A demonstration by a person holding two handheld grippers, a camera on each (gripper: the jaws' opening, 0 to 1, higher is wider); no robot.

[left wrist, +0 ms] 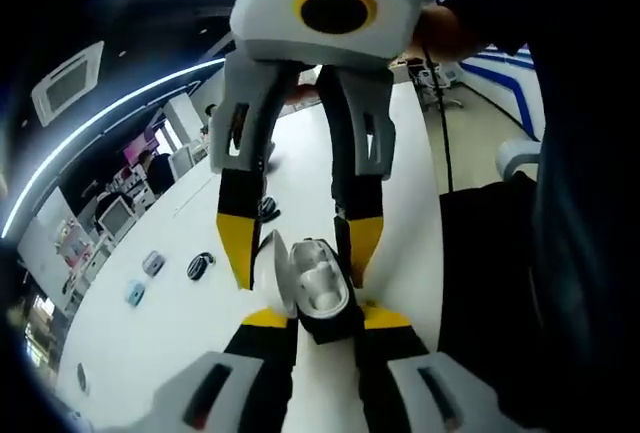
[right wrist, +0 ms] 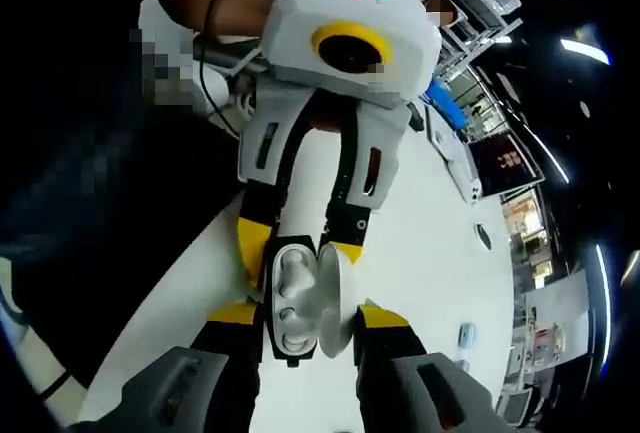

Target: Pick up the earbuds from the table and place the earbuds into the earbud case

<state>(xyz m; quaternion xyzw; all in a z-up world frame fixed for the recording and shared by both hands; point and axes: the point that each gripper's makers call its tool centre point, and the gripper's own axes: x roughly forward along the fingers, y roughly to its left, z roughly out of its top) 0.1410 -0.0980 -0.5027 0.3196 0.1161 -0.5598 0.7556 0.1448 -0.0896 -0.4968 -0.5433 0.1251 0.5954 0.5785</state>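
White earbud case (left wrist: 318,293) (lid open) clamped in left claw (left wrist: 325,318); right claw (right wrist: 308,315) apart around it.

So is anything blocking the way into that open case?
Nothing visible. The case sits in the left gripper, with its lid swung aside. The right gripper has its jaws on either side of it, not over the wells, which already seem to hold white buds.

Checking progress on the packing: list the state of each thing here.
Case: open, lid swung aside, between both grippers.
Earbuds: sitting inside the case.
Left gripper: jaws flank the case; grip unclear.
Right gripper: jaws flank the case; grip unclear.
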